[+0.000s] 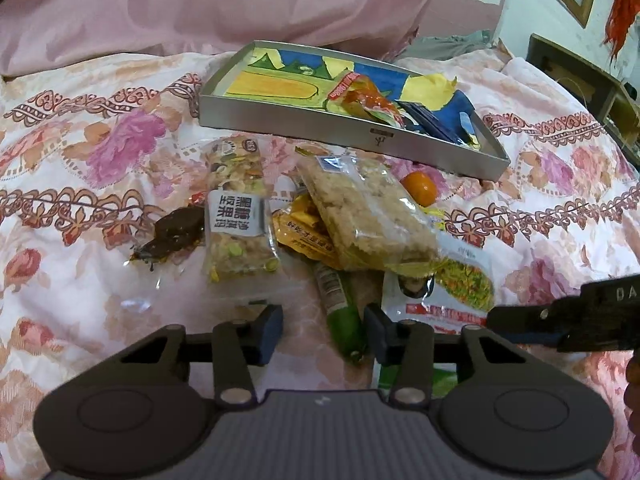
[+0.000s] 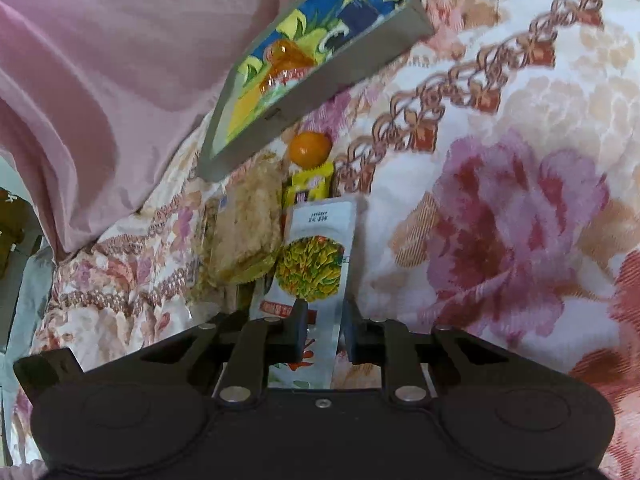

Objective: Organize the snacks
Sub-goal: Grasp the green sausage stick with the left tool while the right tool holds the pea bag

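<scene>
A grey tin tray point(image 1: 352, 132) with a colourful printed bottom lies on the bed and holds a red-orange packet point(image 1: 360, 98) and a dark blue packet point(image 1: 430, 120). Loose snacks lie in front of it: a nut bar point(image 1: 236, 216), a rice cake pack point(image 1: 366, 216), a green stick point(image 1: 344, 316), a dark sweet point(image 1: 176, 232), an orange point(image 1: 419, 188) and a white pouch point(image 1: 452, 288). My left gripper point(image 1: 322, 330) is open over the green stick. My right gripper point(image 2: 324, 330) has its jaws around the white pouch point(image 2: 316, 256), narrowly apart.
The floral bedspread point(image 1: 100, 152) covers the bed. A pink pillow point(image 1: 200, 4) lies behind the tray. Yellow packets point(image 1: 304, 232) lie under the rice cake pack. Furniture point(image 1: 580, 76) stands at the far right. The right gripper's body point(image 1: 568, 316) shows at the left view's right edge.
</scene>
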Demonstrator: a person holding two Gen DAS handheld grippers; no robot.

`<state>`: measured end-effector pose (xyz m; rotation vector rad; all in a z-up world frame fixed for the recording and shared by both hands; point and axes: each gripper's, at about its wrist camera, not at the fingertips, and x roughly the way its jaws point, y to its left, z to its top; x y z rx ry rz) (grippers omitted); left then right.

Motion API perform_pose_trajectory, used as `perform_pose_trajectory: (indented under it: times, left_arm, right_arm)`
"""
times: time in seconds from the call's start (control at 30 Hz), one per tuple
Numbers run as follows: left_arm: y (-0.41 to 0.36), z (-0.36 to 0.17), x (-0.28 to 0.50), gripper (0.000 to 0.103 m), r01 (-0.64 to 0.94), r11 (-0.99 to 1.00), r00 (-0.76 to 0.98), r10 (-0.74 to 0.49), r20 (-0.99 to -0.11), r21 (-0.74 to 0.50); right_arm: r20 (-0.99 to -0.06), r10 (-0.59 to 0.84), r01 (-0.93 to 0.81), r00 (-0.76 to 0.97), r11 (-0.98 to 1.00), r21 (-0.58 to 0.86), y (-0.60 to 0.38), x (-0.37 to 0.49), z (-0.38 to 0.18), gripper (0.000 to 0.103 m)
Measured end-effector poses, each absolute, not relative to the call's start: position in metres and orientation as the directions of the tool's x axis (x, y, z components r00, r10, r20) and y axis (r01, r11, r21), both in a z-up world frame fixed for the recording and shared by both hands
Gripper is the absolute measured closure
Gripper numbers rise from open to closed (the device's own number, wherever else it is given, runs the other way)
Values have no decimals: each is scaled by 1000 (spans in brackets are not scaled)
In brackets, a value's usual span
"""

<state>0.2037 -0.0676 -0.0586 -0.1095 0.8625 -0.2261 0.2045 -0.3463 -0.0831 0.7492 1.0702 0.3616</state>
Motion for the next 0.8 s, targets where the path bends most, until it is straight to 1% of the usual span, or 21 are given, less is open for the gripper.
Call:
perform_pose_trajectory:
  times: [0.1,0.2,0.27,0.33,0.37,0.4,0.43,0.47,0.6,0.7,0.8]
  left_arm:
    - [-71,-60,213,54,147,972,614,-233,-754,-181]
    - [-74,-62,223,55,143,975,603,-224,-766,-173]
    - [-73,-63,227,57,134,974,599,-225,-768,-180]
    - [-71,-63,230,68,123,975,596,-223,-771,-187]
    - [-70,-62,230,71,121,975,593,-222,-774,-187]
    - [-69,-62,230,80,124,975,589,-223,-776,-186]
    - [-68,-61,230,85,130,974,585,-226,-779,-185]
    - [-66,-60,229,85,130,975,581,-223,-783,-181]
    - [-58,-59,225,85,147,969,552,-249,-796,-201]
    - [-57,-56,220,85,183,968,531,-246,-811,-174]
    - [-57,-54,213,85,220,963,507,-248,-826,-154]
  right_arm:
    - [-654,613,83,444,698,711,-341,207,-88,71]
    - [-644,617,76,453,693,717,-339,207,-90,70]
    - [-633,624,74,458,683,727,-338,207,-92,70]
    - [-625,632,68,459,676,734,-337,207,-92,73]
    - [-614,644,68,456,663,746,-337,206,-92,76]
    - [-603,656,68,454,650,757,-339,206,-92,79]
    - [-592,665,65,456,638,767,-339,205,-91,81]
    - [-583,671,56,459,633,772,-338,205,-88,88]
    - [-529,701,9,479,598,801,-338,202,-76,94]
    - [-483,739,-19,470,555,831,-335,201,-72,93]
    - [-483,756,-46,442,557,829,-325,199,-72,87]
